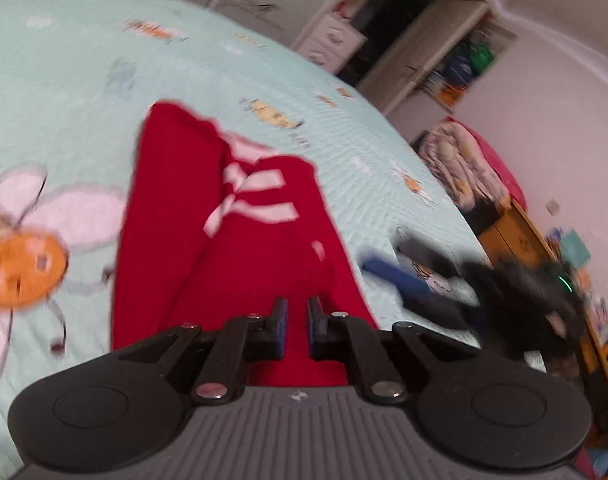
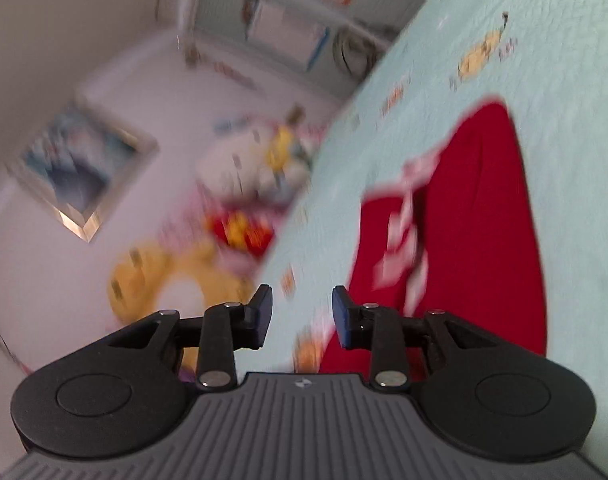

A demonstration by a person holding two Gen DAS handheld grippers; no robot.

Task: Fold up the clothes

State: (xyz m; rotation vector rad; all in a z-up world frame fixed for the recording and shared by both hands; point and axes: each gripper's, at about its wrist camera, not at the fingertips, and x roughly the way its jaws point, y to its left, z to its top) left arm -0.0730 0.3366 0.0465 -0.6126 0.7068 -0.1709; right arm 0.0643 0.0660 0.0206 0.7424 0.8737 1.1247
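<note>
A red garment (image 1: 231, 248) with white stripes lies lengthwise on a pale green bedspread (image 1: 83, 60), its two halves laid side by side. My left gripper (image 1: 297, 312) hovers over its near end, jaws only a narrow gap apart with red cloth showing through and nothing pinched. In the right wrist view the red garment (image 2: 476, 216) lies to the right. My right gripper (image 2: 301, 308) is open wide over the bedspread (image 2: 564, 80) at the bed's edge, just left of the garment, holding nothing. Both views are motion-blurred.
A blurred dark shape with a green light (image 1: 524, 292) sits at the bed's right edge. White shelves (image 1: 384, 32) and a wooden cabinet (image 1: 516, 232) stand beyond the bed. Soft toys (image 2: 239, 232) and a yellow ring (image 2: 163, 280) lie off the bed's left side.
</note>
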